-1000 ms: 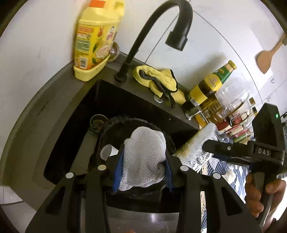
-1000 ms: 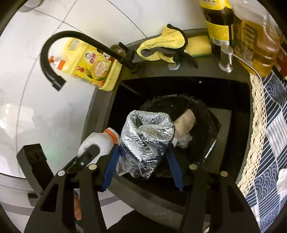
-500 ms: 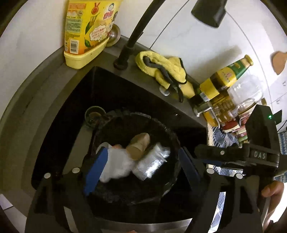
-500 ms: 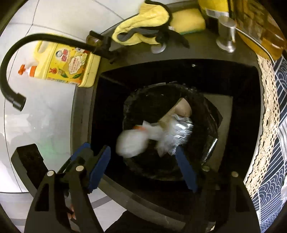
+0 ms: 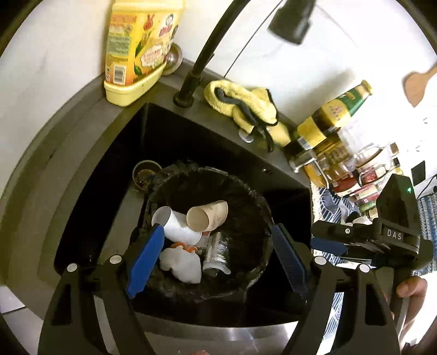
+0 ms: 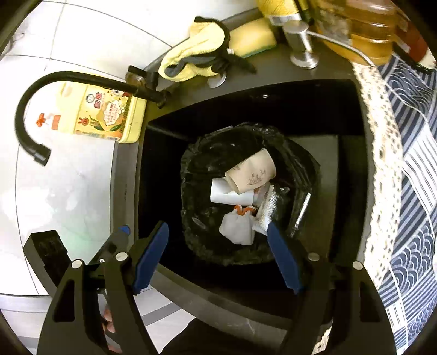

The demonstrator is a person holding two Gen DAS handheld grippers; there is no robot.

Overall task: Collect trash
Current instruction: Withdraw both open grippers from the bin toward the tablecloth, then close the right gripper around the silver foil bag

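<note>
Inside crinkled black bag [image 5: 245, 226]: crumpled foil [image 5: 217, 252], knit glove [image 5: 181, 263].

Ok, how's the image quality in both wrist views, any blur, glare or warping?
Left wrist: sharp at centre, strong fisheye bending, faucet head blurred, white wall washed out. Right wrist: crisp trash bag, sink interior nearly black, oil bottle soft near the edge.

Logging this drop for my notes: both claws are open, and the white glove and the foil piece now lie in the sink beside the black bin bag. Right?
One thing is off: the white glove and foil piece lie inside the black bin bag, not beside it, as the left wrist view shows. Both claws, left and right, are open.
</note>
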